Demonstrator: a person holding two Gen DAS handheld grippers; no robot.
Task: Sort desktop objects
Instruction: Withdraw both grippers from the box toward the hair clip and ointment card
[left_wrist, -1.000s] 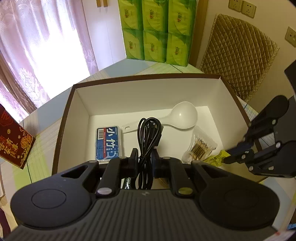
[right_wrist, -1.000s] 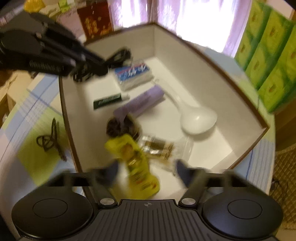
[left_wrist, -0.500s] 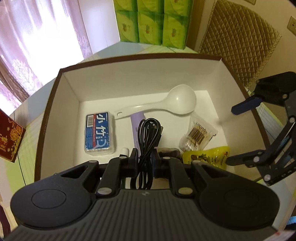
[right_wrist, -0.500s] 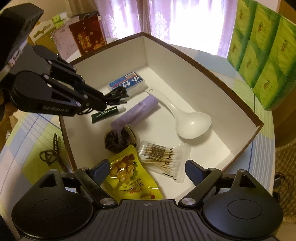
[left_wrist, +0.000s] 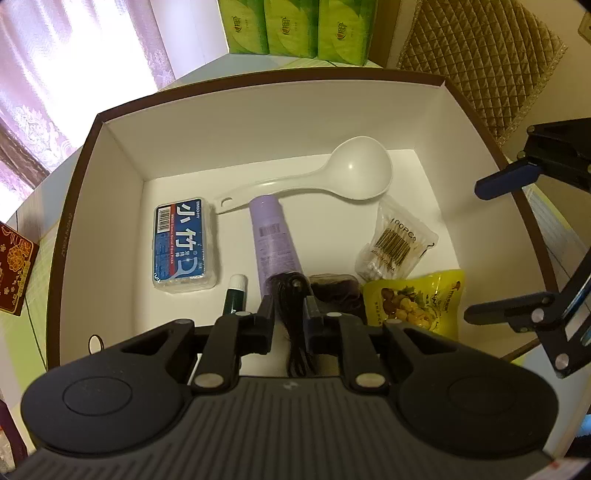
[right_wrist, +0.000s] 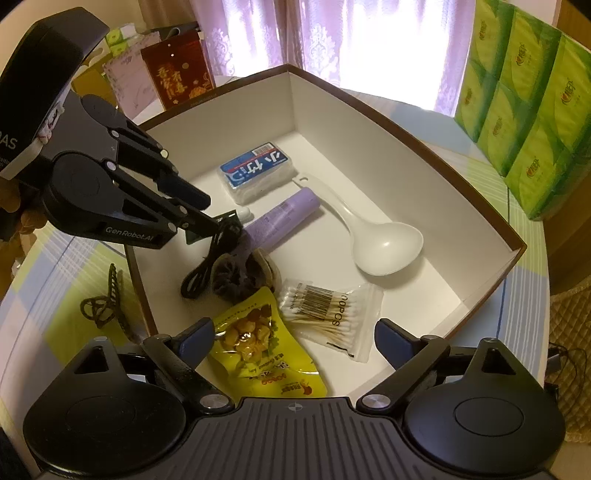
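My left gripper (left_wrist: 290, 308) is shut on a coiled black cable (left_wrist: 293, 325) and holds it low inside the brown-rimmed white box (left_wrist: 258, 122), over the dark hair tie (left_wrist: 334, 290). In the right wrist view the cable (right_wrist: 207, 266) hangs from the left gripper (right_wrist: 218, 221). My right gripper (right_wrist: 295, 336) is open and empty over the box's near edge, above the yellow snack packet (right_wrist: 258, 347). It also shows in the left wrist view (left_wrist: 491, 251).
The box holds a white ladle (left_wrist: 354, 173), a purple tube (left_wrist: 273, 240), a blue floss box (left_wrist: 183, 245), a cotton-swab bag (right_wrist: 328, 310) and a small green tube (left_wrist: 234, 295). A brown hair claw (right_wrist: 107, 306) lies outside on the table. Green tissue packs (right_wrist: 524, 103) stand behind.
My left gripper has lowered the cable deeper into the box. My right gripper has let go of the yellow packet, opened and drawn back.
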